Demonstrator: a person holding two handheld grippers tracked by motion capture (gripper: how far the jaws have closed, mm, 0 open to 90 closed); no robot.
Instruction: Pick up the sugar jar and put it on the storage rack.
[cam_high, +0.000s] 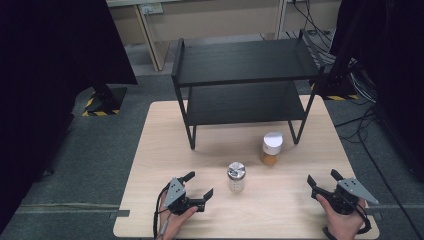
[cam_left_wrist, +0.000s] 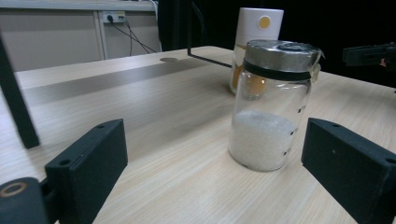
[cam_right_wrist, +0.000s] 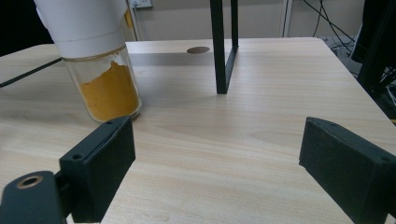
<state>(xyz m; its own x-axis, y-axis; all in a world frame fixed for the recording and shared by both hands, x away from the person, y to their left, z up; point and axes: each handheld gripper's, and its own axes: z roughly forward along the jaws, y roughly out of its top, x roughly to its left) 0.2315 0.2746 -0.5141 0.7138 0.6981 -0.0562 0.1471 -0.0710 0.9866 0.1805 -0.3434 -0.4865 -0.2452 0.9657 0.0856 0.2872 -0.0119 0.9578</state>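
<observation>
Left black two-jaw gripper (cam_high: 199, 185), jaws spread w/ nothing between, sits near the small clear glass jar of white grains w/ metal lid (cam_high: 236, 176) at table centre-front. We see the right gripper (cam_high: 322, 180) also spread; the white-capped jar of orange powder (cam_high: 272, 148) stands ahead of it, by the black two-tier shelf (cam_high: 245, 80).

White-capped jar (cam_right_wrist: 95, 56) top cut off

Both tongs (cam_high: 199, 185) (cam_high: 323, 177) agape (hands low)
</observation>
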